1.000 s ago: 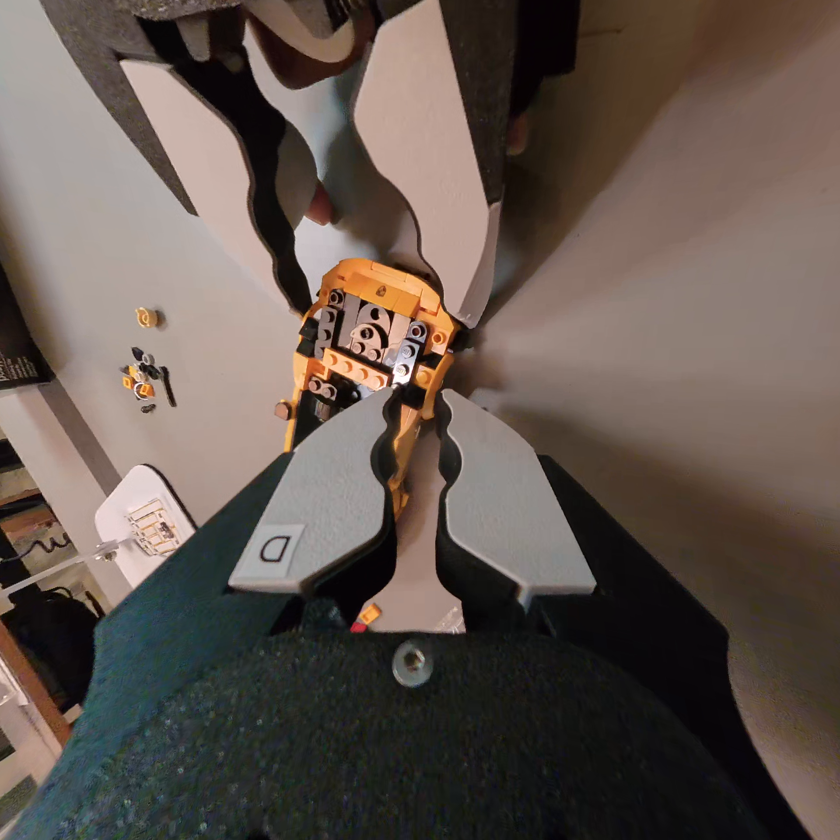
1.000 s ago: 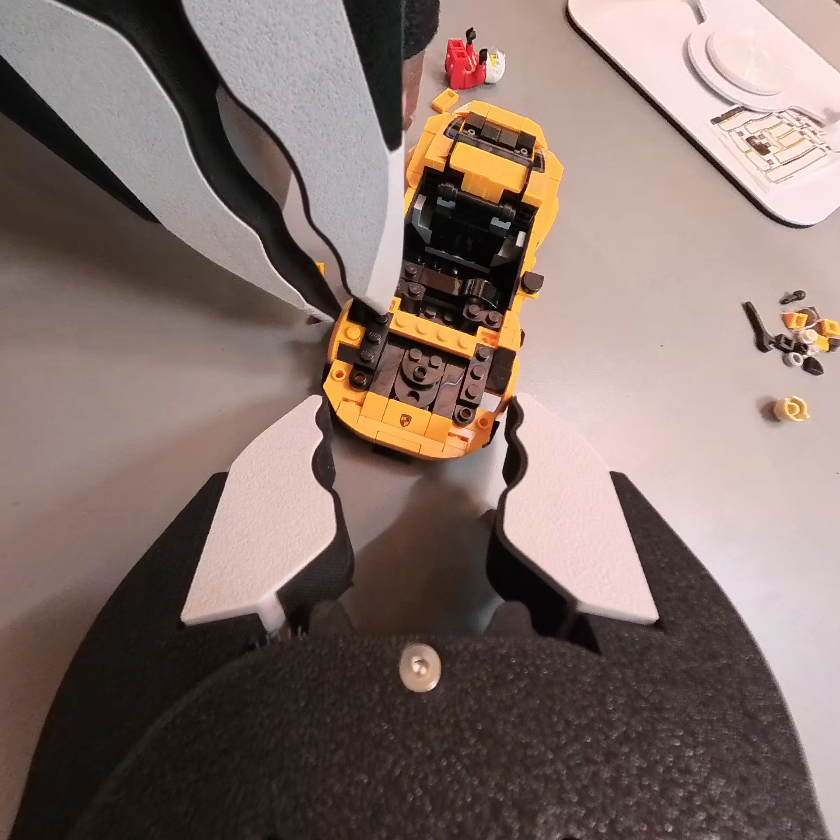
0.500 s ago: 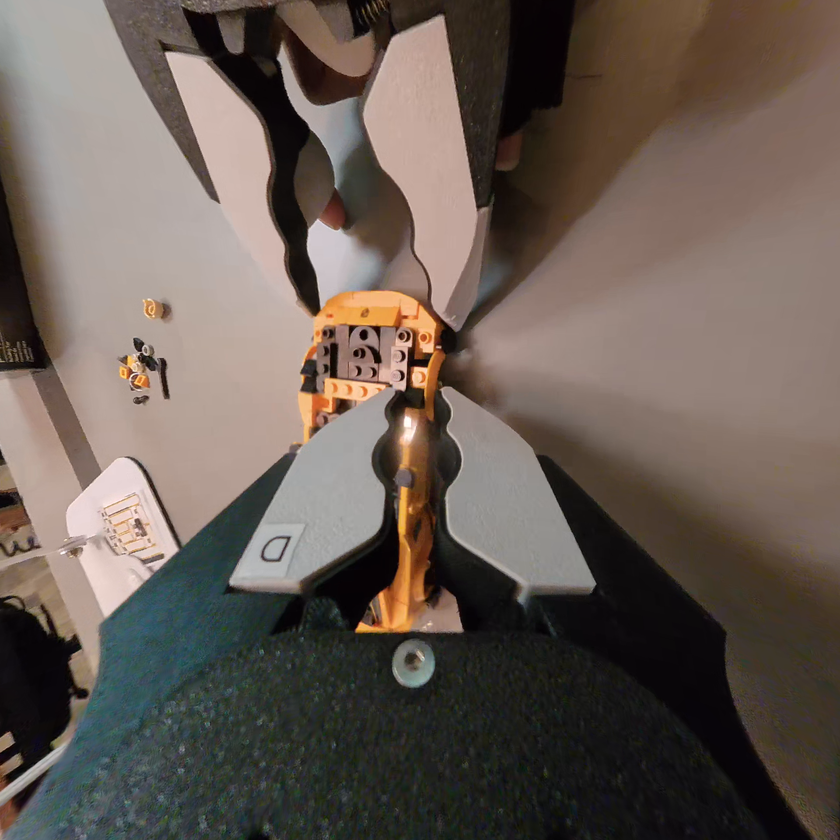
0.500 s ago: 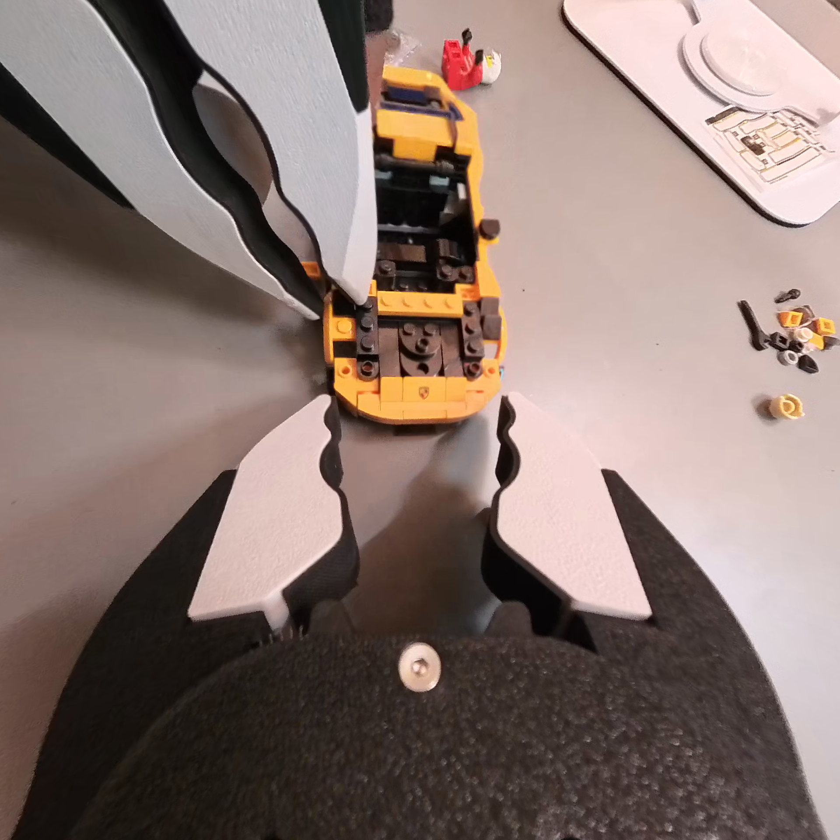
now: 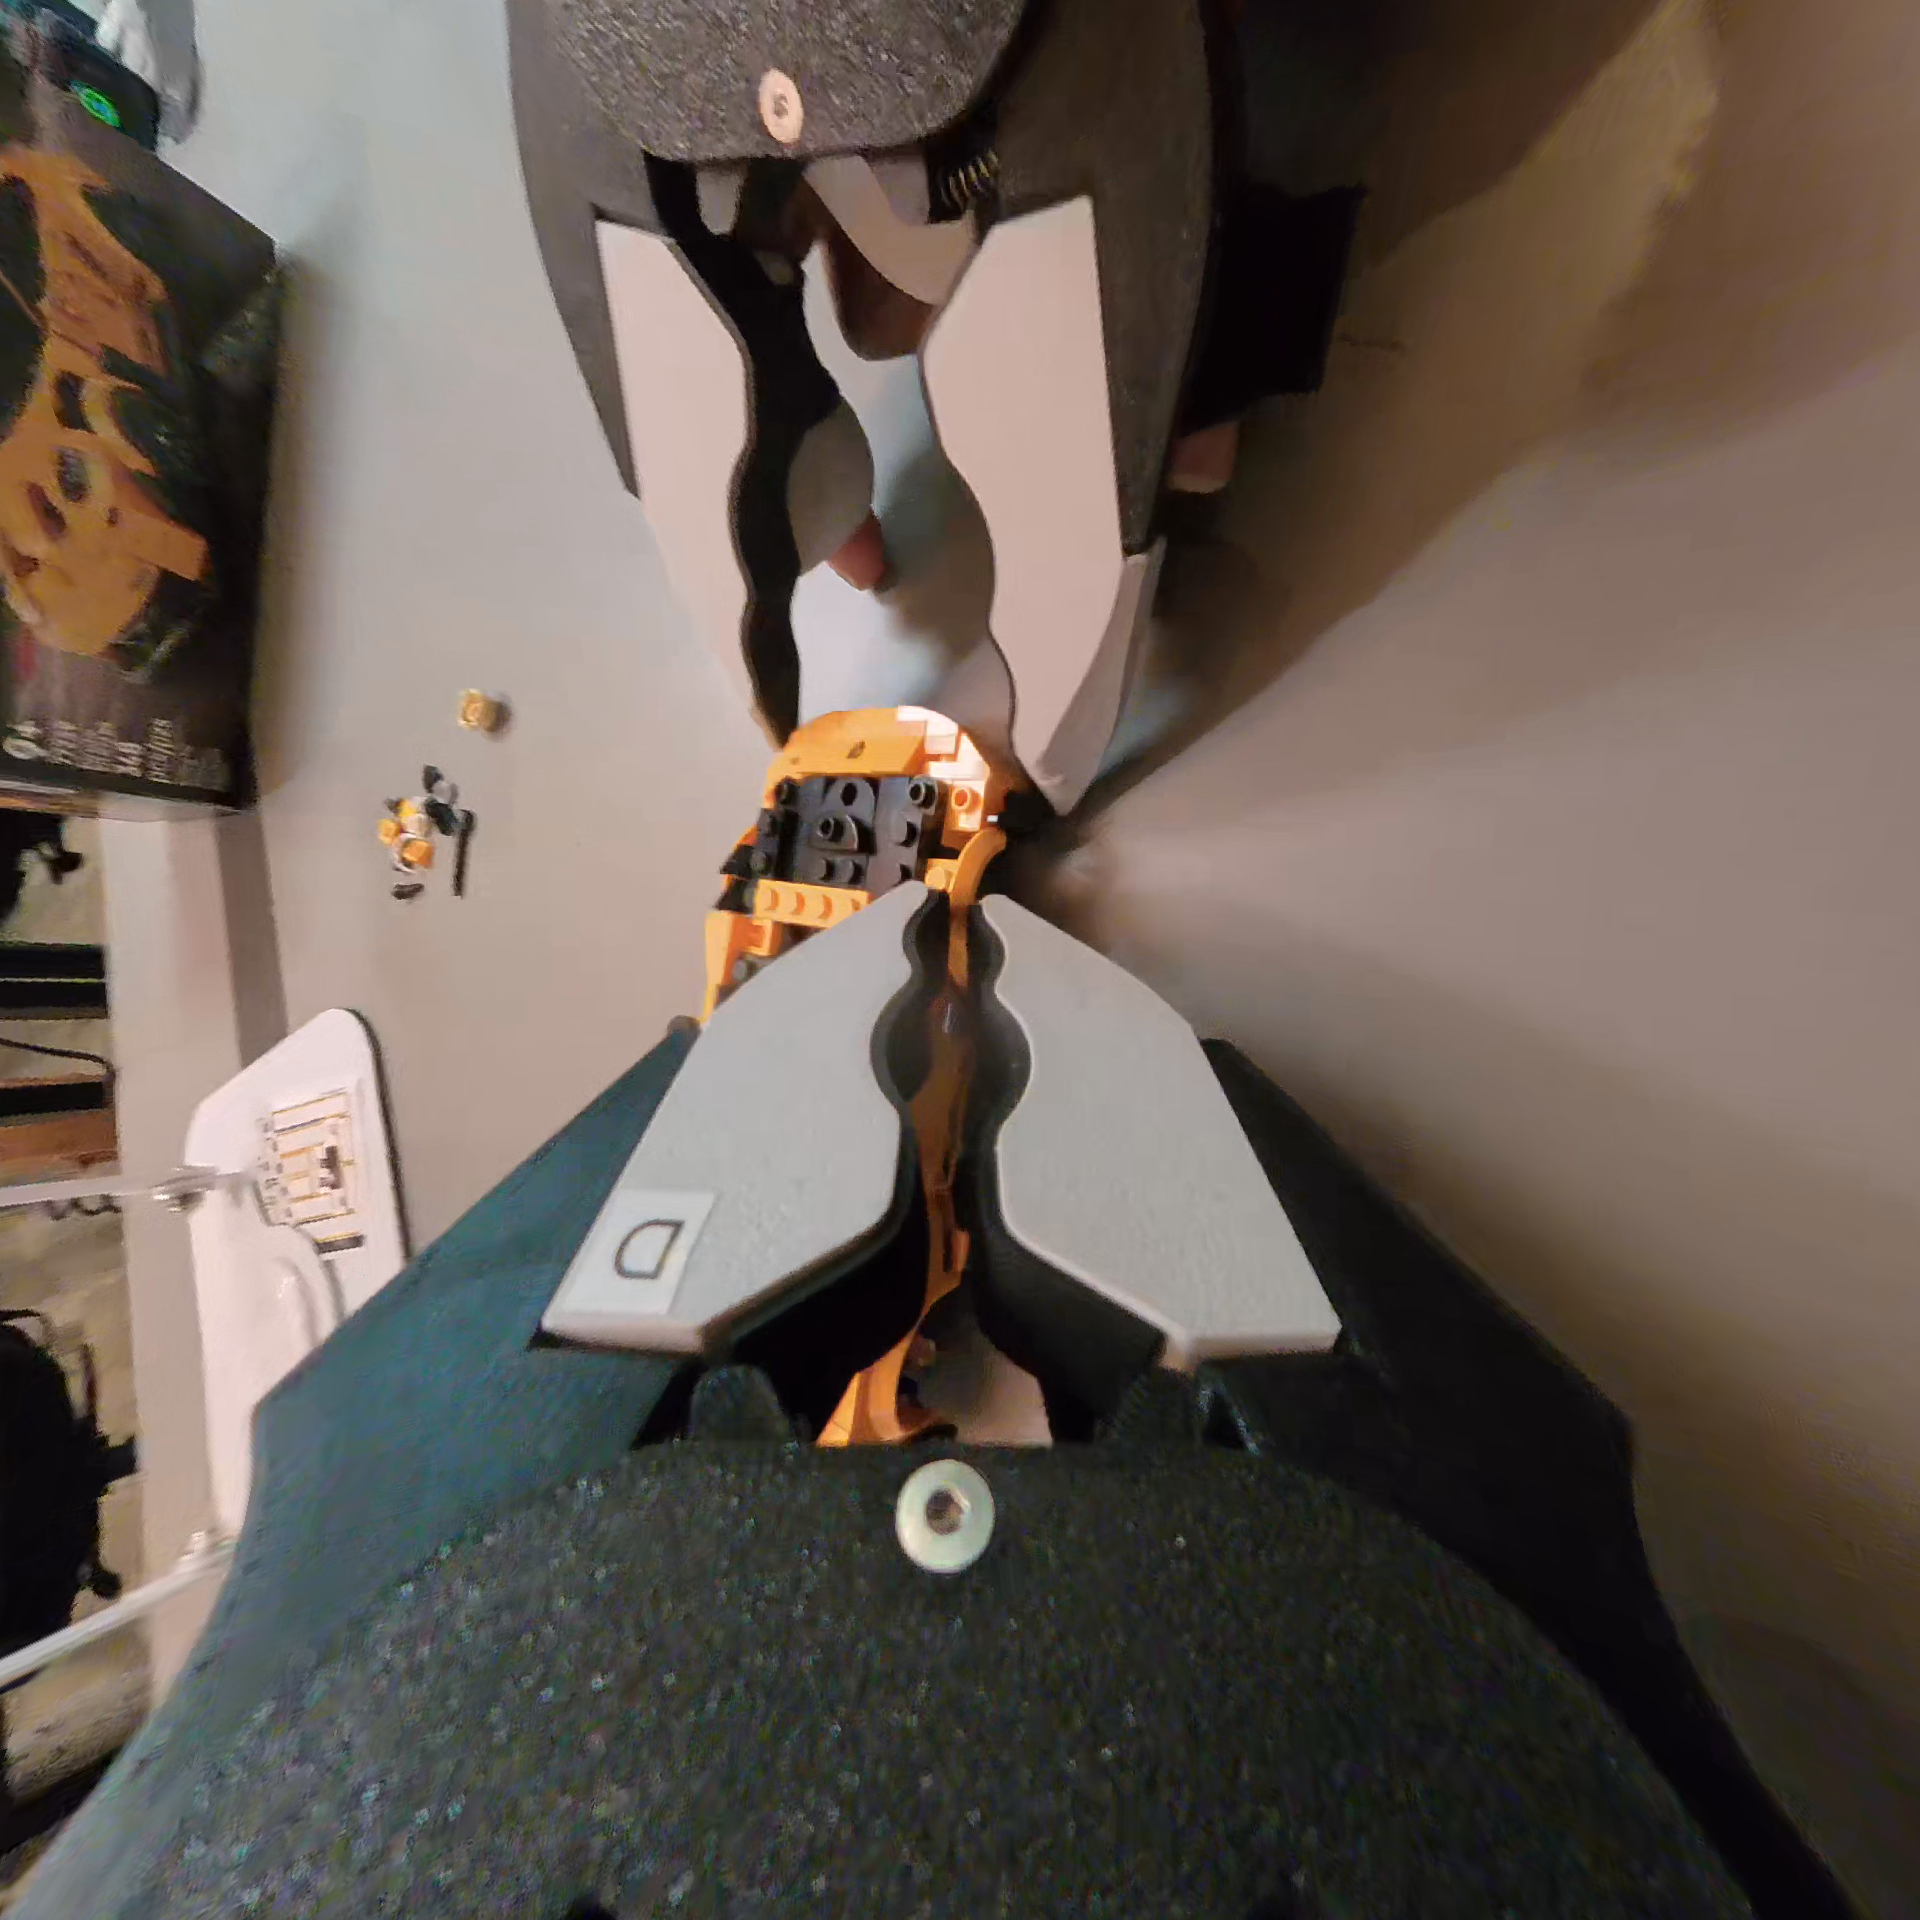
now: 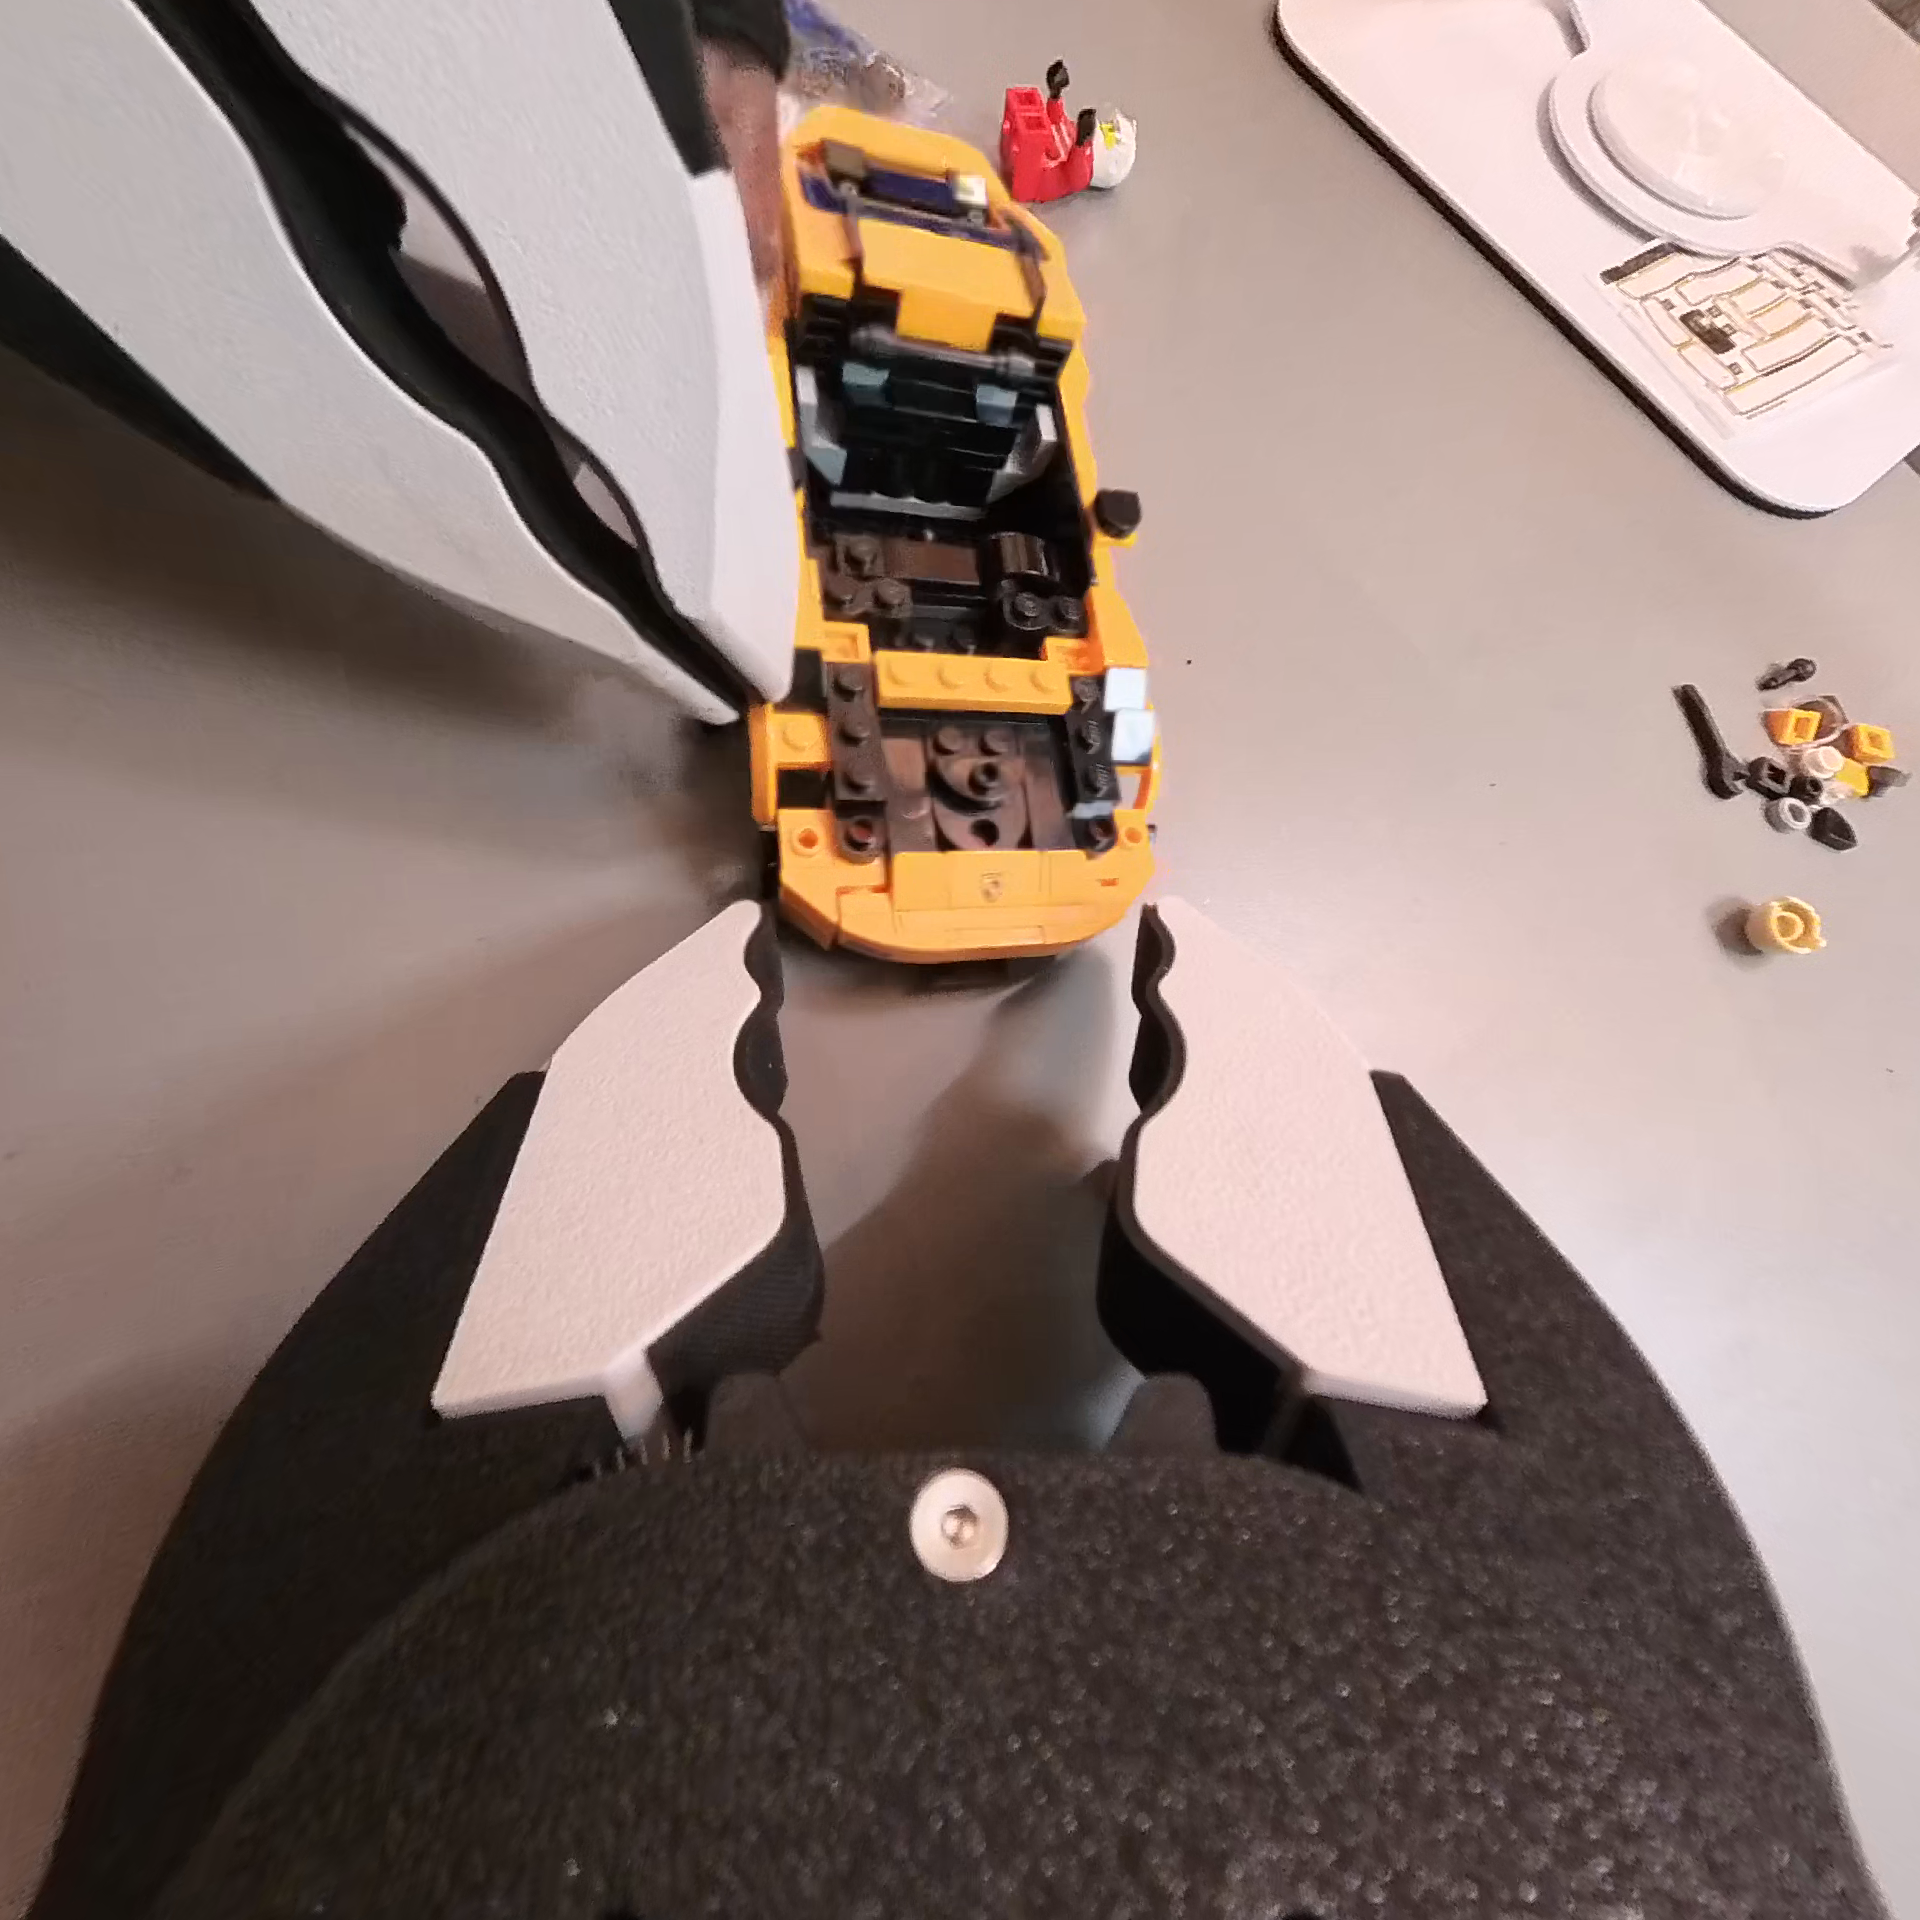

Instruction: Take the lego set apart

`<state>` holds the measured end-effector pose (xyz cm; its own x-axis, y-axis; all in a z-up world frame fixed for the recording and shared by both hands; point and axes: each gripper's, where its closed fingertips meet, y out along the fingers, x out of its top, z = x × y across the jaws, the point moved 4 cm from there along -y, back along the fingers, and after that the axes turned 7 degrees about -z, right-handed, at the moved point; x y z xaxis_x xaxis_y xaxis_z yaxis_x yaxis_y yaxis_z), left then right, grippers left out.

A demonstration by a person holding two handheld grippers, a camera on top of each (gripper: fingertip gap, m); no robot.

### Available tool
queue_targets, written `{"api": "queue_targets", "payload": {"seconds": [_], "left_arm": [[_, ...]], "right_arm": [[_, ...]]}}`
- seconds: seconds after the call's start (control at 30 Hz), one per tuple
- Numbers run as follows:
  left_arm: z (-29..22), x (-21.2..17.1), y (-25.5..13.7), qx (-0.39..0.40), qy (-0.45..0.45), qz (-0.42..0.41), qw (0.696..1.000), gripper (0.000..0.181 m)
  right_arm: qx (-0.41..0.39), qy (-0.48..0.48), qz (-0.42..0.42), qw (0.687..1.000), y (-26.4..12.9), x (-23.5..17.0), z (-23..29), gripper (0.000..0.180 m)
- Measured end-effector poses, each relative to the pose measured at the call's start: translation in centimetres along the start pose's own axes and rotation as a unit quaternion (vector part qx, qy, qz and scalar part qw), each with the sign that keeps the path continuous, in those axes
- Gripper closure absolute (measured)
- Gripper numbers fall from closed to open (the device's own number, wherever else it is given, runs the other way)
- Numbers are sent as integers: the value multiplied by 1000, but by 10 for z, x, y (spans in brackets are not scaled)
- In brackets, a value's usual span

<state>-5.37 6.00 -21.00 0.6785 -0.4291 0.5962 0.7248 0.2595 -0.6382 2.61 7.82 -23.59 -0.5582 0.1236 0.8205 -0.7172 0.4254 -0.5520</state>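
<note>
One yellow lego car (image 6: 951, 582) sits on the grey table (image 6: 1455, 1039), its roof and bonnet panels off so that the black studded floor, the dark seats and a row of yellow studs lie bare, with two pale blue bricks on one front corner. A second ago the car lay slewed between the tools; now it points straight at the right gripper (image 6: 951, 925), nose toward the camera, and the left gripper (image 5: 948, 914), whose fingers then stood apart around the car's flank, has pinched in on the yellow side wall, the orange edge running down the narrow gap between its two grey pads (image 5: 790, 1091). In the right wrist view that left gripper's finger presses flat against the car's side by the cockpit. The right gripper's two jaws stay spread wide just short of the nose, holding nothing, as they did a second ago. One cluster of small loose pieces (image 6: 1803, 764), black, yellow and grey, lies well to the side, with one round yellow piece (image 6: 1782, 925) just apart from it. One small red build (image 6: 1044, 156) with a white piece beside it stands beyond the car's tail. One white board (image 6: 1558, 312) bearing a printed sheet lies farther off, and one dark box (image 5: 114, 499) picturing a yellow car shows at the edge of the left wrist view.
</note>
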Motion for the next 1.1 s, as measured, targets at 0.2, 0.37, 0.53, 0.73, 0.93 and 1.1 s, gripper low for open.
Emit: {"api": "queue_targets", "payload": {"seconds": [0.2,0.37,0.53,0.73,0.93,1.1], "left_arm": [[0,0,-6,-18,-46,3,999,172],[-1,-7,-2,-46,-59,54,996,161],[5,-7,-1,-57,-61,84,993,166],[9,-8,2,-80,-76,106,988,170],[10,-9,2,-98,-93,106,985,170],[11,-8,2,-116,-77,119,983,172]], "right_arm": [[3,-3,-1,1000,0,0,1,114],[39,-30,-7,999,1,2,4,107],[112,-62,-15,992,9,6,-5,95],[204,-108,-12,973,25,17,-11,91],[198,-113,-14,974,31,18,-10,97],[183,-102,-8,978,32,19,-9,97]]}}
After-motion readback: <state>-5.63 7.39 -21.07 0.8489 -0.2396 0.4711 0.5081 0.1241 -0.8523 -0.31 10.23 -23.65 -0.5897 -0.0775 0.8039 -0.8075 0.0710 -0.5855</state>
